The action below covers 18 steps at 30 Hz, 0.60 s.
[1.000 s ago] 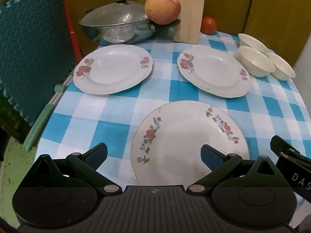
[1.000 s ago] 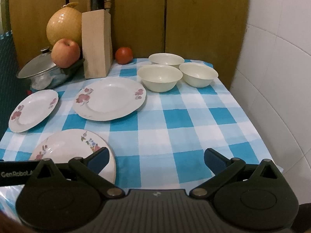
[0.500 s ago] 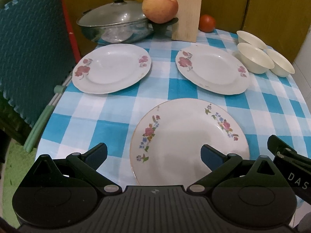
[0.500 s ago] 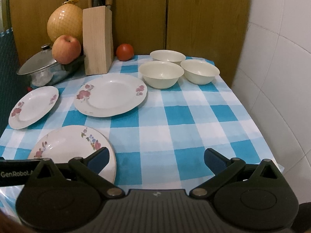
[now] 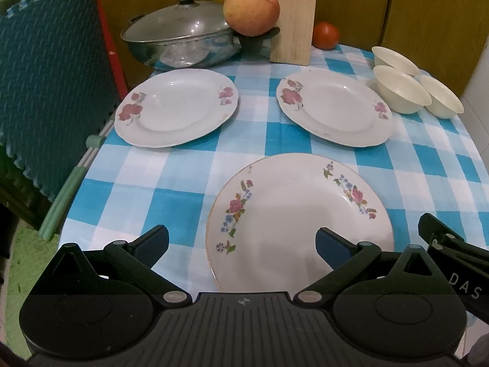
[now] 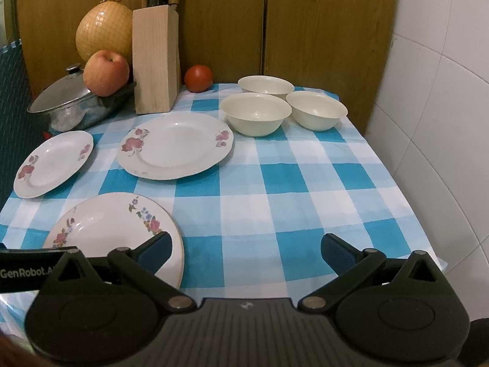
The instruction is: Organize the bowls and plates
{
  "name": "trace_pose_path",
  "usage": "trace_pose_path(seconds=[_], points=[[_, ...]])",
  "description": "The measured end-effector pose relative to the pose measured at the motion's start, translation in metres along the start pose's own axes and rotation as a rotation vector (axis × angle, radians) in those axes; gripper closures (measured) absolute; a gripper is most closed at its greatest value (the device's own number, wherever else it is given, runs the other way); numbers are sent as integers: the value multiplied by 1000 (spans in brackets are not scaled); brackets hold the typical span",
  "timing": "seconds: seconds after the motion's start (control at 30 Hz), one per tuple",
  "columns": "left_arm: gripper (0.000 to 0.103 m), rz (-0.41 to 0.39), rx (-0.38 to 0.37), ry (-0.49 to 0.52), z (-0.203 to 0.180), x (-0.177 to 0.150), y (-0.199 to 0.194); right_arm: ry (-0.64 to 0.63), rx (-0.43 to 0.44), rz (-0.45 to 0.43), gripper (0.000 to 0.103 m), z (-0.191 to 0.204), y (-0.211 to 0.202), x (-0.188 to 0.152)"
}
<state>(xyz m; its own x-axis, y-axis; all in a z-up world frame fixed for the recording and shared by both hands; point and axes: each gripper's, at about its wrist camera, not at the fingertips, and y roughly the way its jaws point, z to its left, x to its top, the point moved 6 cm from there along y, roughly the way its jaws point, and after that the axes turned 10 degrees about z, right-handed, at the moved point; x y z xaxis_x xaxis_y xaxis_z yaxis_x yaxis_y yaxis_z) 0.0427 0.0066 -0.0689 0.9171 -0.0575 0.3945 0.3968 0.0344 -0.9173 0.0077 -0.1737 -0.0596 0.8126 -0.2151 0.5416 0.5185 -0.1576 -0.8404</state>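
Nothing stacked yet; all sorting left.
Far left: rose plate (image 5: 175, 107), alone on checked surface (image 5: 183, 165).
Near centre: gold-rimmed plate (image 5: 299, 223), just ahead of left tool (image 5: 241, 241), fingers apart, empty.
Far centre: second rose plate (image 5: 334, 108).
Far right: three bowls (image 6: 255, 114) clustered, unstacked.
Right tool (image 6: 246, 247): fingers apart, empty.

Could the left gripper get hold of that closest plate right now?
Probably yes. The left gripper is open, and the nearest plate lies flat just ahead with nothing on it or between them. Its low rim may be awkward to pinch.
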Motion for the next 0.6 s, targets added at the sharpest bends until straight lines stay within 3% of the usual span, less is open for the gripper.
trace_pose_path(seconds=[0.6], points=[[0,-2,7,7,1,0,-1,6,8,11,1,0,1,-1]])
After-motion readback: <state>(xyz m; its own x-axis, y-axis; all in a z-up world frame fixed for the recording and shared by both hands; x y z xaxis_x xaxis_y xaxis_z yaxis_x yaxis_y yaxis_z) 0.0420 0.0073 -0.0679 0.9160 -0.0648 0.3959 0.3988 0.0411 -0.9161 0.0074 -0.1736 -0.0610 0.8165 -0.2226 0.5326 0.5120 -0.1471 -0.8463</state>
